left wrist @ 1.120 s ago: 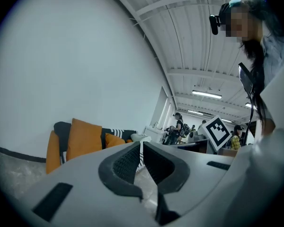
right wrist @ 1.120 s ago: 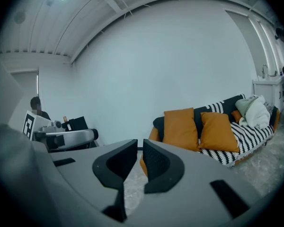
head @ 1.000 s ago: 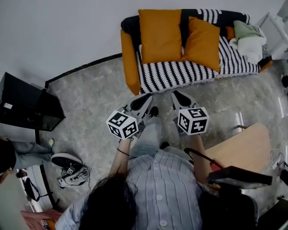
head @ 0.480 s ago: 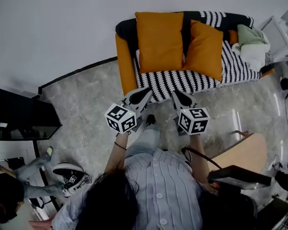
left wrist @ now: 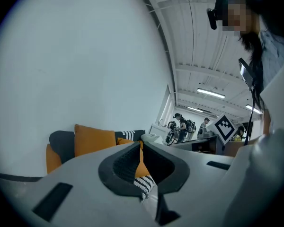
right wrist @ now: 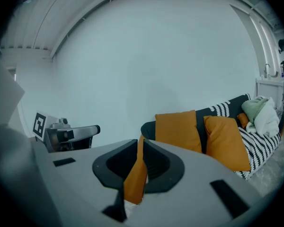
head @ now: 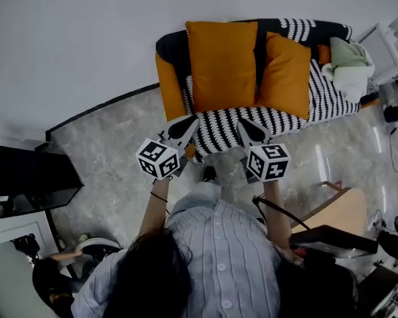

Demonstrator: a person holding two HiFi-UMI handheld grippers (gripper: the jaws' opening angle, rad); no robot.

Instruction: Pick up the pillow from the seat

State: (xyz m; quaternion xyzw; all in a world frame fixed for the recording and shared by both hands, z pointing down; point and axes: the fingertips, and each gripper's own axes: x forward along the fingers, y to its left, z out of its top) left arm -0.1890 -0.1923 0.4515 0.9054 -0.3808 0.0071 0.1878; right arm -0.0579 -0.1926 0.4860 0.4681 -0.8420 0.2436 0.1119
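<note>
Two orange pillows lean on the backrest of a sofa [head: 252, 121] with a black-and-white striped seat: a large one [head: 222, 65] on the left and a smaller tilted one [head: 286, 75] to its right. My left gripper [head: 189, 121] is shut and empty, its tip over the seat's front left corner. My right gripper [head: 242, 126] is also shut and empty, at the seat's front edge below the gap between the pillows. In the right gripper view both pillows [right wrist: 178, 130] [right wrist: 226, 141] lie ahead of the shut jaws [right wrist: 141, 145]. The left gripper view shows one pillow [left wrist: 92, 138] beyond its tip [left wrist: 142, 148].
Green and white bundled cloths [head: 350, 61] lie on the sofa's right end, beside a white cabinet [head: 393, 38]. A black cabinet [head: 26, 177] stands at the left, a wooden table [head: 345, 211] at the lower right. A person [head: 53, 283] crouches at the lower left.
The sofa has come closer in the head view. Both grippers have moved forward from over the floor to the seat's front edge, jaws staying shut.
</note>
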